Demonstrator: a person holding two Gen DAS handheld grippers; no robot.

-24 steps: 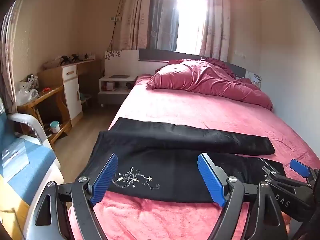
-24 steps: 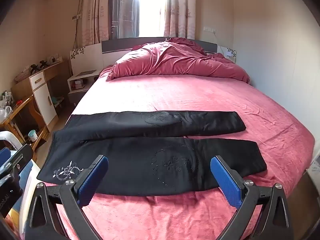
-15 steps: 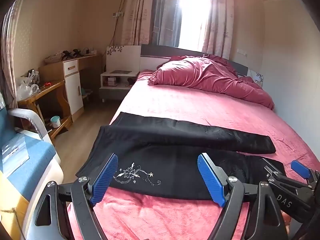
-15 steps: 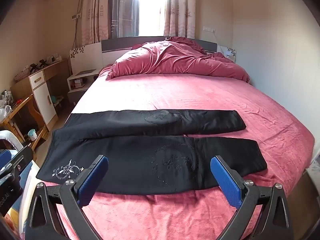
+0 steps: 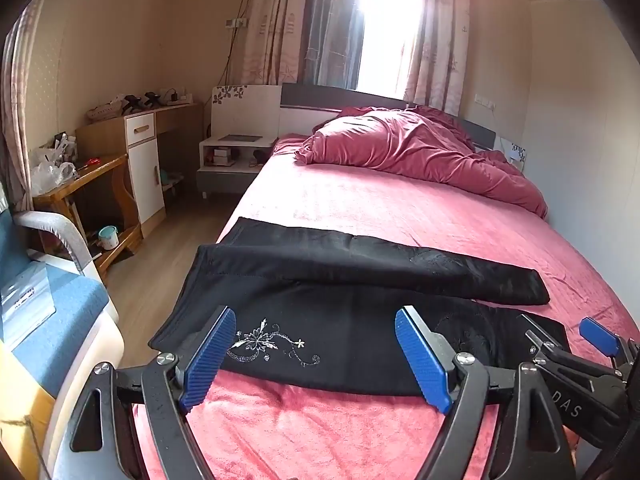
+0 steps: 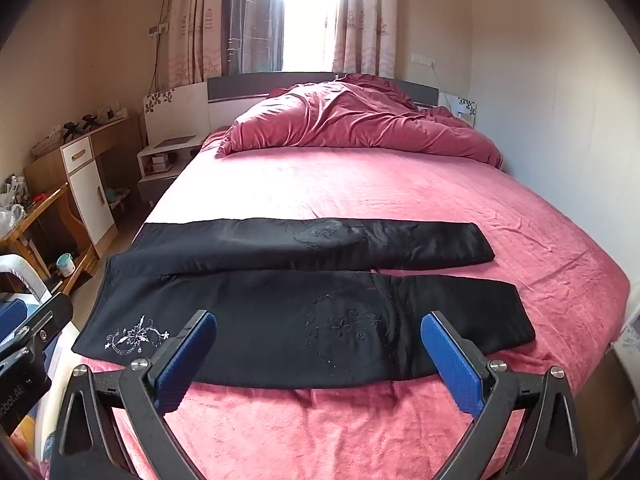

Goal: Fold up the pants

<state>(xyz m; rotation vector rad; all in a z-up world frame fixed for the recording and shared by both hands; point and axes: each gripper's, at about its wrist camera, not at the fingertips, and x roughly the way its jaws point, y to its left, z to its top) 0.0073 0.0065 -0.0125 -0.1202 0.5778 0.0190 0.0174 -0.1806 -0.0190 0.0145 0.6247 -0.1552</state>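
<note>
Black pants (image 6: 280, 304) lie spread flat across the near part of a pink bed (image 6: 360, 188), waist at the left, both legs running to the right side by side. White flower embroidery (image 5: 268, 344) marks the near leg by the waist. In the left wrist view the pants (image 5: 352, 276) lie just beyond my left gripper (image 5: 316, 360), which is open and empty above the near hem. My right gripper (image 6: 320, 360) is open and empty above the near leg's middle. The right gripper also shows in the left wrist view (image 5: 592, 344).
A crumpled red duvet (image 6: 352, 120) lies at the head of the bed. A white nightstand (image 5: 232, 156), a wooden desk with a cabinet (image 5: 136, 160) and a blue chair (image 5: 44, 312) stand left of the bed. A wall runs along the right side.
Both grippers stay open and empty. The left wrist view has tilted up and shifted slightly, so the pants sit a little lower and nearer. The pants have not moved.
</note>
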